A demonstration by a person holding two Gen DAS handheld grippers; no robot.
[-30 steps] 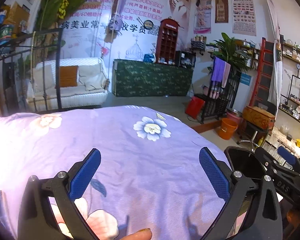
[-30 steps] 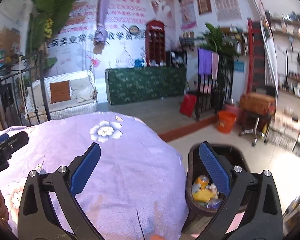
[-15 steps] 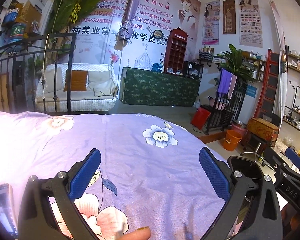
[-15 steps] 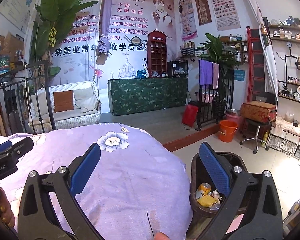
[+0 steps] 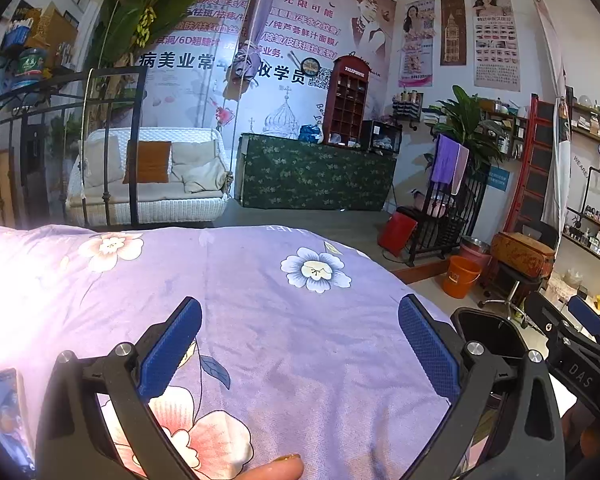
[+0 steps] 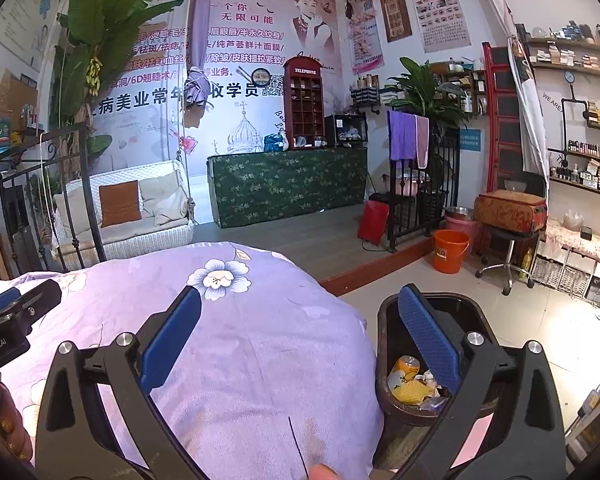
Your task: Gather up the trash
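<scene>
The red phone-booth cabinet [image 6: 304, 106] read "TELEPHONE" across its top. The wall banner [image 6: 236, 40] carried "you unlimited", "无限可能" and, larger, "美业常年" and "学员" (the middle hidden by a hanging cloth). The right claw [image 5: 580, 364], seen from the left wrist, bore "DAS"; the left claw [image 6: 4, 332] showed "enRobot.AI". The far right wall [image 6: 552, 100] said "WE ARE", cut off
</scene>
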